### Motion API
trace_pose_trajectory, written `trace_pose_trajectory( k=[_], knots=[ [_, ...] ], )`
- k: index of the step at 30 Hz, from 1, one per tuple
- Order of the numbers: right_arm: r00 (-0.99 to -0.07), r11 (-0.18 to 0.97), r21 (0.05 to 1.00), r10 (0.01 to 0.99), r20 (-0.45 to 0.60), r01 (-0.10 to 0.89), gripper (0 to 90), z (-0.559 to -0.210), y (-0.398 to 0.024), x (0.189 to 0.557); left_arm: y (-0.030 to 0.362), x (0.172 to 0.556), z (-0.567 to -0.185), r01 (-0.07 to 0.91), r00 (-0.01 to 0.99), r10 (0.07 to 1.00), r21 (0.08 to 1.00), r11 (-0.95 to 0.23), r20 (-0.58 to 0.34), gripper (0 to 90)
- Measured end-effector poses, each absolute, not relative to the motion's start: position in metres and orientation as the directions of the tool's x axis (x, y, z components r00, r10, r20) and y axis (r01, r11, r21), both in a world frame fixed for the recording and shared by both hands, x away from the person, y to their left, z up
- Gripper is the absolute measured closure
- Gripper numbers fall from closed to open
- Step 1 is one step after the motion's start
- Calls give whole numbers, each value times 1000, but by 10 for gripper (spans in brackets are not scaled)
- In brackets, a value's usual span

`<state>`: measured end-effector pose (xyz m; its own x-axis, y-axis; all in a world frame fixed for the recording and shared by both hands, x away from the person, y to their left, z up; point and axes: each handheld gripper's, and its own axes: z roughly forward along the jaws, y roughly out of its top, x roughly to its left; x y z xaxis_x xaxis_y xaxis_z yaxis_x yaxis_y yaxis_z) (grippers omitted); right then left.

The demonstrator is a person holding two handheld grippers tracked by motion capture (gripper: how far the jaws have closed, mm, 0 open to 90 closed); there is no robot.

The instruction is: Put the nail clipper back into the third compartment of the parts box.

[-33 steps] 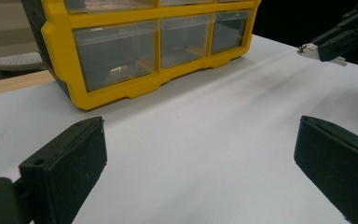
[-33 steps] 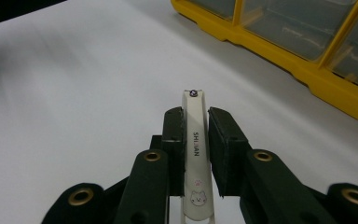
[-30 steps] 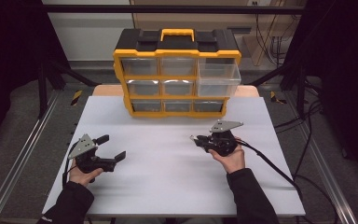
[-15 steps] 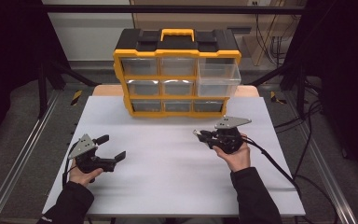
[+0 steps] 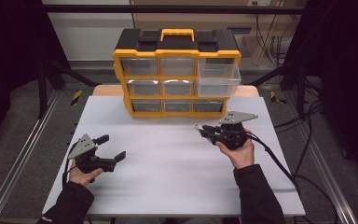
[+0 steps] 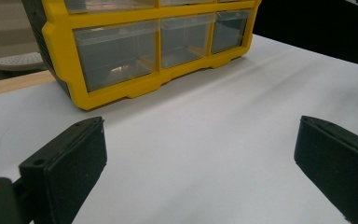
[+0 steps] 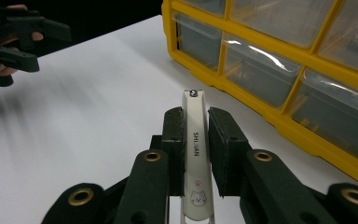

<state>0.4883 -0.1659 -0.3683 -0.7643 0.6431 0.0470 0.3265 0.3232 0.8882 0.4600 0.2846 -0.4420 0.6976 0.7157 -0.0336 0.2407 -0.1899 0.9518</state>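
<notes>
White clipper (image 7: 194, 154), printed "SHUJIAN" with a small cat face, sits clamped lengthwise in your right gripper (image 7: 195, 140), near the table's (image 5: 177, 177) right edge. Left gripper (image 5: 109, 148) spread wide, empty, near the left edge. Likely bound for the open top-right drawer (image 5: 217, 79) of the organizer (image 5: 177, 70) at the far edge: keep the clipper level, tip leading.

A white table (image 5: 177, 158) bears a yellow drawer cabinet (image 5: 177, 74) at its back.

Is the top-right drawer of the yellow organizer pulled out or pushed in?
Pulled out: the top-right drawer juts forward past the yellow organizer frame, unlike its flush neighbours.
</notes>
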Motion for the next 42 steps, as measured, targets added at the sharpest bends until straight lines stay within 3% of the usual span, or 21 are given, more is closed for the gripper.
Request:
trace_pose_trajectory(
  k=[42],
  knots=[
    [-757, 315, 923, 653, -41, 221, 772, -283, -172, 477, 285, 460, -442, 241, 697, 717, 952, -190, -33, 20]
  ],
)
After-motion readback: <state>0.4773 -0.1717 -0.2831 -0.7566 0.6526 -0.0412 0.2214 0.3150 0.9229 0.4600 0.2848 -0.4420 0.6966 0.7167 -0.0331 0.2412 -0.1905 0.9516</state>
